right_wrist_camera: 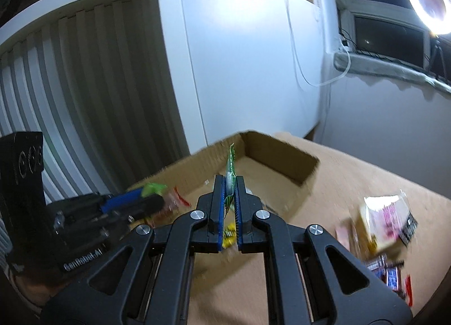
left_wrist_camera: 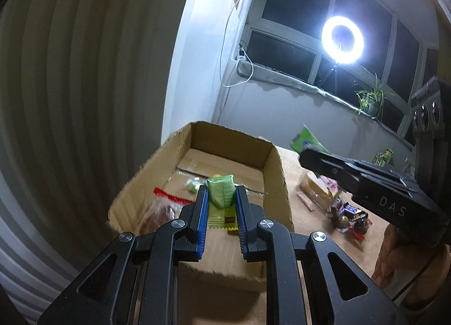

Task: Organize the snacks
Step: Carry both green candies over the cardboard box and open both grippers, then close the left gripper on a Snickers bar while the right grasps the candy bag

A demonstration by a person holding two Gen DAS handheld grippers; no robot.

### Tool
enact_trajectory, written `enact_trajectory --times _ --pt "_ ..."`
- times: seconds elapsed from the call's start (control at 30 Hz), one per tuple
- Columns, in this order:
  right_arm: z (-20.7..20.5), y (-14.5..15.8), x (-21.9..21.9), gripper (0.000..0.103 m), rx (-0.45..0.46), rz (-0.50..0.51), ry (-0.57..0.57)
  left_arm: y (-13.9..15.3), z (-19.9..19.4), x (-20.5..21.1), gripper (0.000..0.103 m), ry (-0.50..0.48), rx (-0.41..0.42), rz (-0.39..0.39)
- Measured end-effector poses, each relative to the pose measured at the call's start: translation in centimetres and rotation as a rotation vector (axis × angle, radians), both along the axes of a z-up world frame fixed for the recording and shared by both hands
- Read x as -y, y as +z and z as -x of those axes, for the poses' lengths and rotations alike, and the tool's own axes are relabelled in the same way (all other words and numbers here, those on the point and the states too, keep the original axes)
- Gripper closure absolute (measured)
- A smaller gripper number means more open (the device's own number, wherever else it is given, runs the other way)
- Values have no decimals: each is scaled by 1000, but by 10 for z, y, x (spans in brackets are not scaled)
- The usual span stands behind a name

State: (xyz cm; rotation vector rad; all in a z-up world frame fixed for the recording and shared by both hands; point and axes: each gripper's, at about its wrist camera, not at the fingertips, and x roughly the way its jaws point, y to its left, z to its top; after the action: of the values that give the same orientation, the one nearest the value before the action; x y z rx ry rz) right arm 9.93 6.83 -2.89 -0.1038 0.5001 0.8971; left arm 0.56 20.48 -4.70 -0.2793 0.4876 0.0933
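The open cardboard box (left_wrist_camera: pixel 270 161) sat at the surface's (right_wrist_camera: pixel 352 178) left end, close to a ribbed wall, its walls ragged along the top. The left hand-held gripper (left_wrist_camera: pixel 221 192), over the box, was clamped on a light green snack packet (left_wrist_camera: pixel 222 188). The right hand-held gripper (right_wrist_camera: pixel 229 186) pinched a thin green sachet (right_wrist_camera: pixel 231 167) edge-on near the box. Loose snacks (left_wrist_camera: pixel 349 212) lay well right. "DAS" and "GenRobot.AI" were legible on the gripper bodies.
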Motion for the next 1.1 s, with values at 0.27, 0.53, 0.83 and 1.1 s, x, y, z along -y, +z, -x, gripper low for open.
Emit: enact_trajectory --times 0.27,0.53,0.83,1.1 --pt "-22 -9 -25 86 -20 34 9 -7 -19 -12 66 14 -30 1" --pt "-15 -24 15 66 -51 19 -58 -16 7 -14 40 61 -35 15" --pt "6 -28 43 48 -42 8 -95 -9 27 -13 40 85 -26 9" --pt "29 -26 62 30 -39 -26 -125 4 38 -7 40 104 -12 -3"
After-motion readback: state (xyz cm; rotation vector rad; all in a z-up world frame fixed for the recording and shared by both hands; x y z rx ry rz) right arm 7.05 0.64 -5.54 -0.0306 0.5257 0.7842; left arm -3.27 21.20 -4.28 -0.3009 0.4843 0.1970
